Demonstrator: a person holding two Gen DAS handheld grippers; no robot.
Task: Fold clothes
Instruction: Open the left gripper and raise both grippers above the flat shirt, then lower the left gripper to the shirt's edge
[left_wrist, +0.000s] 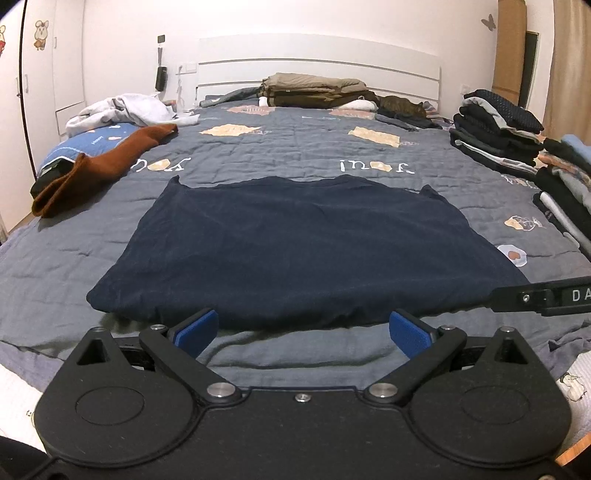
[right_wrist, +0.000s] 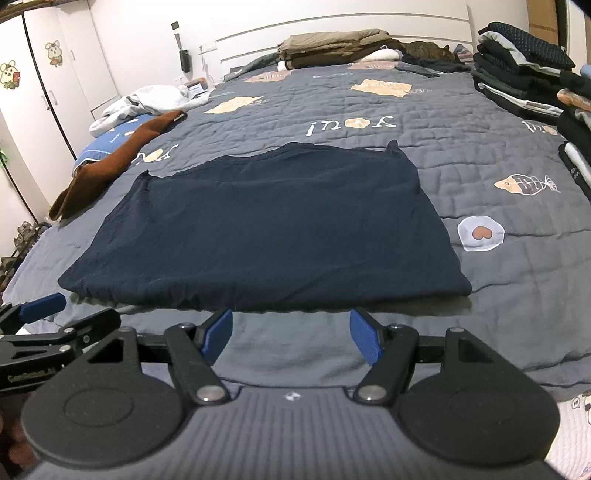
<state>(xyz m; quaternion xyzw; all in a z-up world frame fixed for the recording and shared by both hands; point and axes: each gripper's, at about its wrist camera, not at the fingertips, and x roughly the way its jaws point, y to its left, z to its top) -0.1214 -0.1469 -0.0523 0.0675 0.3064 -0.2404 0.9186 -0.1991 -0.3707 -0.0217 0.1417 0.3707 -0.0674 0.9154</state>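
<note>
Both our tongs sit closest to the lenses, and each pair stands wide apart with nothing between its blue pads: the left tongs (left_wrist: 301, 330) and the right tongs (right_wrist: 291, 334) hover over the near strip of the grey quilt (left_wrist: 295, 155), short of the cloth and touching nothing we can see. Just beyond them lies the navy garment (left_wrist: 295, 243), spread flat on the bed with its long axis running side to side across our view, its near edge a soft rounded fold facing us. Taking that garment as our landmark, the left tongs are before the middle-left of its near edge and the right tongs before the middle-right, so each hand is about equally near; the right tool's arm pokes in at the garment's near right corner in the left view. We judge the garment already partly folded, and the next move probably means taking the near edge or the two near corners, which asks both tongs to go forward and outward. Beyond the garment's left side lies a brown garment (left_wrist: 103, 166), and off its right side stands a stack of folded clothes (left_wrist: 498, 129); a cat (left_wrist: 402, 107) rests far beyond it by the headboard.
</note>
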